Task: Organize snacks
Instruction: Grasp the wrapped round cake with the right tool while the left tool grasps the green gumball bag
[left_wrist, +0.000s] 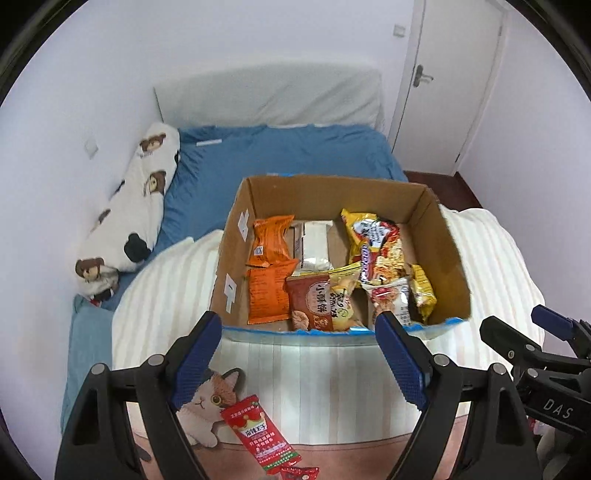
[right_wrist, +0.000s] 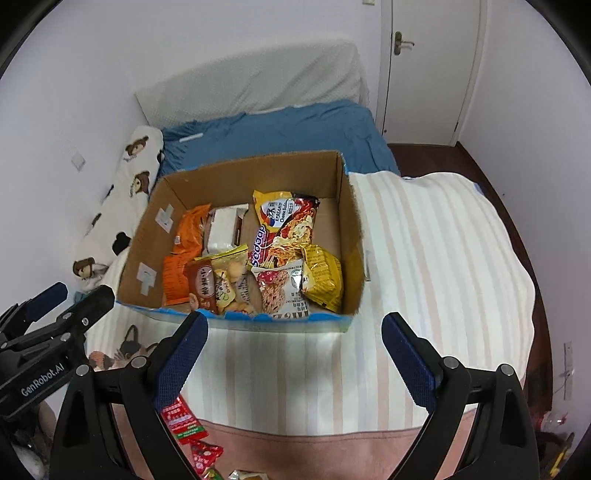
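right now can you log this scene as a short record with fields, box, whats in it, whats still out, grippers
box: cardboard box, open top, on the striped blanket
inside: orange packets, white pack, noodle bag, yellow packet, biscuit pouch
still out: red sachet on the blanket, near the box's front
left hand-held gripper: open, empty
right hand-held gripper: open, empty
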